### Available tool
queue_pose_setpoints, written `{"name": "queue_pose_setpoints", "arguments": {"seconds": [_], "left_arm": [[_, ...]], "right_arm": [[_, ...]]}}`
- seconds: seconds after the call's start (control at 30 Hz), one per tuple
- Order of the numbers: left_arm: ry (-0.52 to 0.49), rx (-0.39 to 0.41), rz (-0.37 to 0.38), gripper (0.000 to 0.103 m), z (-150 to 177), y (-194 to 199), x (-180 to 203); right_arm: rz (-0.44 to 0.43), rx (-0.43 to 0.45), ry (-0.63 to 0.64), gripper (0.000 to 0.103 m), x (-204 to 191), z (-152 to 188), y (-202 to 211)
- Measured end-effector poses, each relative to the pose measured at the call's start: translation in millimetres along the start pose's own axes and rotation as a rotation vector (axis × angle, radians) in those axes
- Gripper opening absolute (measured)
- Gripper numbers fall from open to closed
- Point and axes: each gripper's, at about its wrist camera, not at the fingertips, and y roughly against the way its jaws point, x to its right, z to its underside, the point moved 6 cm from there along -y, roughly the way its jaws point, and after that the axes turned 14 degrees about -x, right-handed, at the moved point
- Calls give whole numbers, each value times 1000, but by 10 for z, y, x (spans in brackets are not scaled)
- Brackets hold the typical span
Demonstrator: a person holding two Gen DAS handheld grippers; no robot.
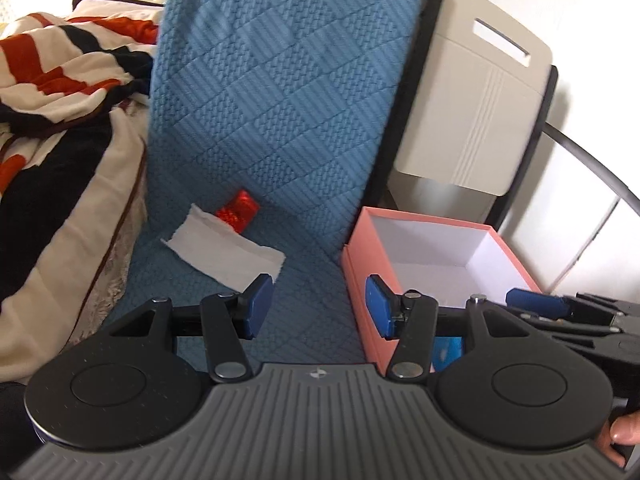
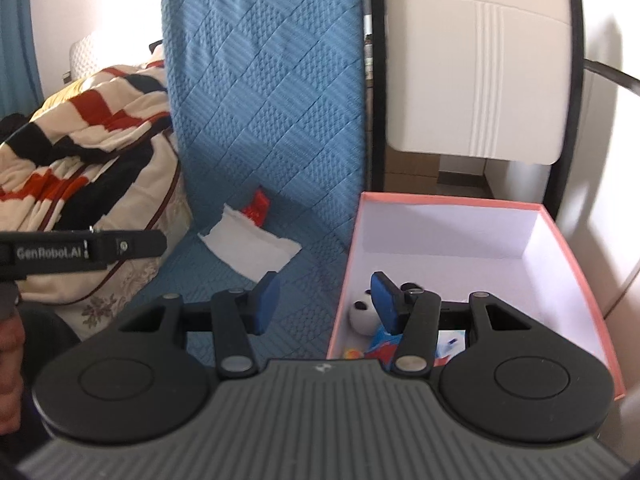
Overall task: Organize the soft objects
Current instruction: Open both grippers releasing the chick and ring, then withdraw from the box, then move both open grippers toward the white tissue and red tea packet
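A pink box (image 1: 362,276) with a white inside stands on the blue quilted seat (image 1: 304,312); it also shows in the right wrist view (image 2: 568,256). A panda plush toy (image 2: 362,312) and other colourful soft items (image 2: 380,346) lie in its near end. A white tissue (image 1: 224,248) and a red shiny wrapper (image 1: 237,213) lie on the seat to the left; both show in the right wrist view too, tissue (image 2: 250,246) and wrapper (image 2: 257,206). My left gripper (image 1: 320,306) is open and empty over the seat beside the box. My right gripper (image 2: 326,302) is open and empty over the box's left wall.
A striped red, black and cream blanket (image 1: 60,92) is heaped at the left. A beige chair back (image 1: 476,96) stands behind the box. The blue seat back (image 1: 280,80) rises behind the tissue.
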Motion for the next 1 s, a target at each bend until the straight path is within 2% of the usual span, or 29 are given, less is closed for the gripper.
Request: {"name": "queue_pose_setpoints", "arguments": {"seconds": [0.47, 0.63, 1.0], "left_arm": [[40, -25, -34, 58, 162, -139, -446], [57, -45, -11, 58, 249, -196, -564], [40, -70, -22, 58, 375, -447, -667]], "right_arm": [[-30, -29, 16, 53, -388, 127, -340], [-40, -36, 30, 53, -537, 182, -434], [-32, -65, 9, 53, -700, 353, -622]]}}
